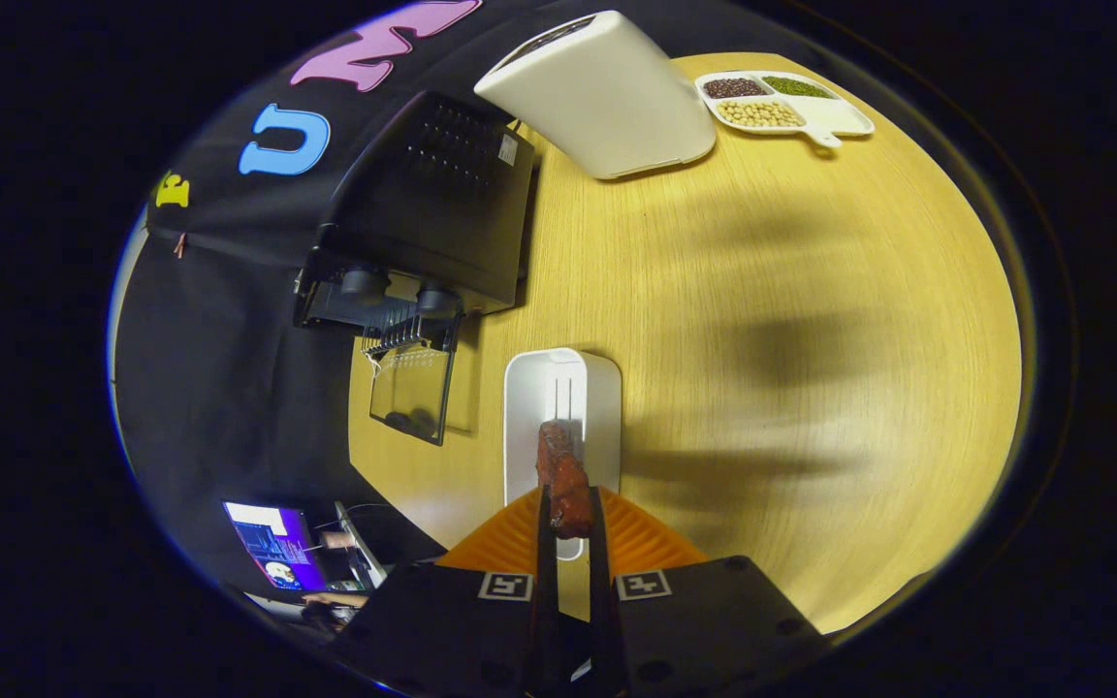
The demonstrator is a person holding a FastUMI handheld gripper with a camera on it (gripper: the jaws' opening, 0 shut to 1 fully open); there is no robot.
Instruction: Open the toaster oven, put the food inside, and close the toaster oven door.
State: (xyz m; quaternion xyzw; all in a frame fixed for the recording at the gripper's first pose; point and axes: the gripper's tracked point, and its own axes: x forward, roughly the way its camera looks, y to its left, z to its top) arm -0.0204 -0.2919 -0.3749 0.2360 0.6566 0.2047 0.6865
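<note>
Gripper [570,523]: its two fingers stand close together and both press on a piece of food, one on each side.
Food [563,475]: a reddish-brown, glazed strip (it looks like cooked meat), held between the fingertips and sticking out ahead of them, raised above the table.
Tray [563,397]: a white, rounded oblong dish lying on the table right beneath and just beyond the food; the far end is bare, with a couple of thin grooves showing.
Table [762,339]: pale wood grain, with soft dark shadows across it to the right of the tray.
Toaster oven [432,208]: black, standing beyond the tray and to its left, by the dark cloth wall; two round knobs show on its front.
Oven door [413,388]: glass, swung fully down and lying flat on the table, just left of the tray; a wire rack [403,334] shows at the mouth of the oven.
White appliance [602,92]: a tall rounded box, well beyond the oven.
Divided plate [781,102]: white, holding dark, green and pale beans in separate sections, at the far side of the table.
</note>
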